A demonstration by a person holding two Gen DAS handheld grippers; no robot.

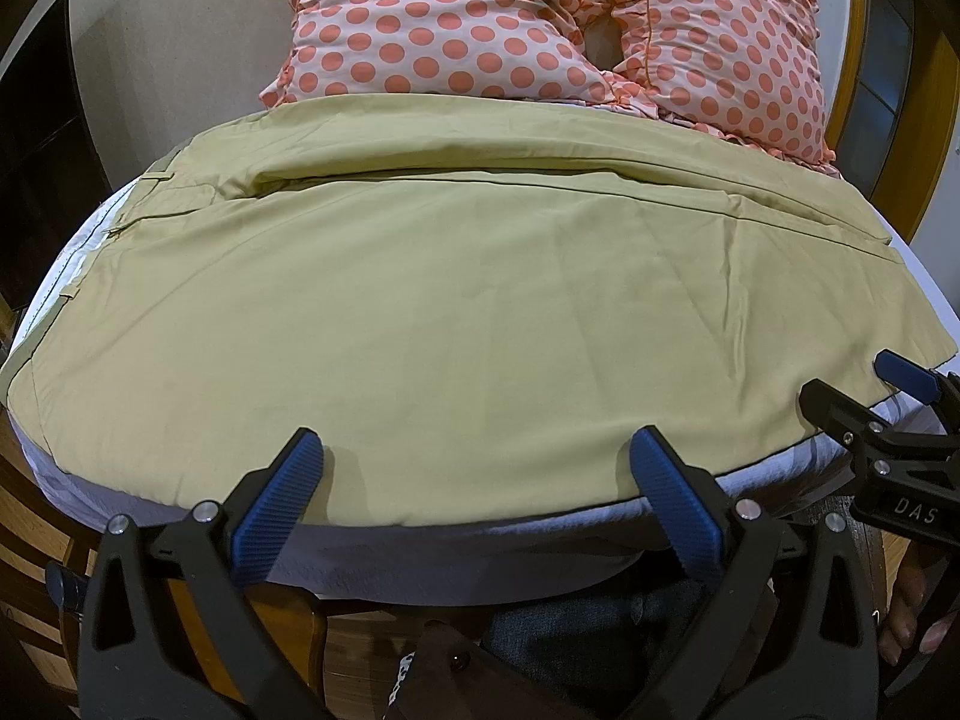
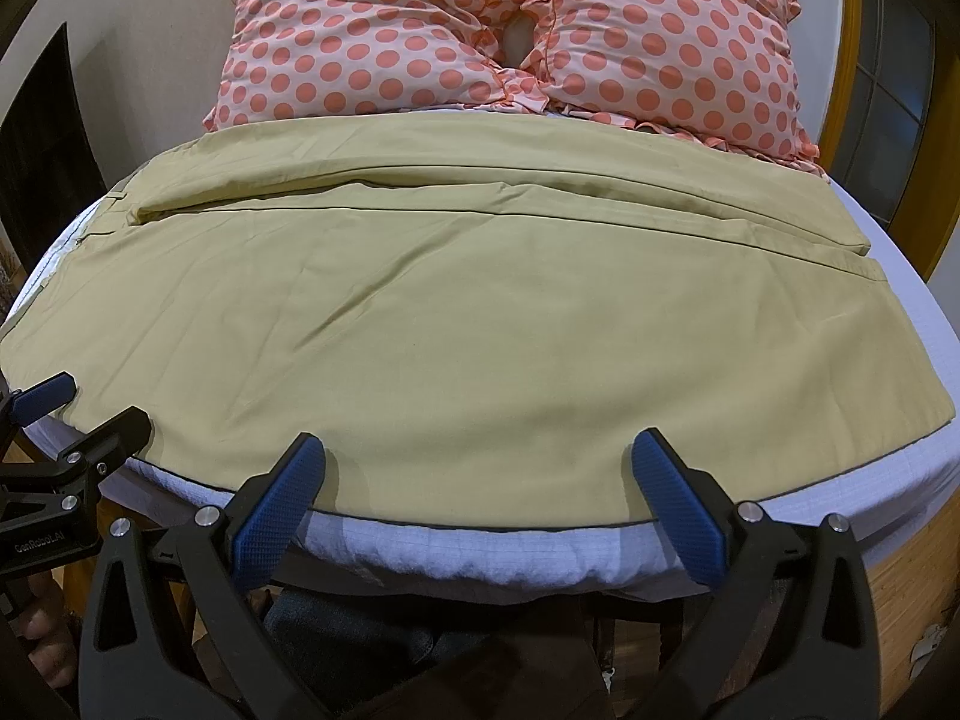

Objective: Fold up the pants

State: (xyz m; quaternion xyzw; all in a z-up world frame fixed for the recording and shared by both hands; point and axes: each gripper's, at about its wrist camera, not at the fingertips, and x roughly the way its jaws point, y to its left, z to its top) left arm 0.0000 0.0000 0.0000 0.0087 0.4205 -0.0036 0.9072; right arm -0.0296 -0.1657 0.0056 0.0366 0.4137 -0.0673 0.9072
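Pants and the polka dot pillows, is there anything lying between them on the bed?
Nothing: in both wrist views the pants' far edge runs right up against the pillows.

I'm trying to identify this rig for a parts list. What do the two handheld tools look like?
Both match: the left tool and right tool have black angular plastic arms with triangular cut-outs, silver round bolts at the joints, and blue ribbed pads lining the fingers. Seen from the other camera, the right tool's body carries white lettering "DAS"; the left one's reads roughly "GenRobot.AI". No cables or sleeves show.
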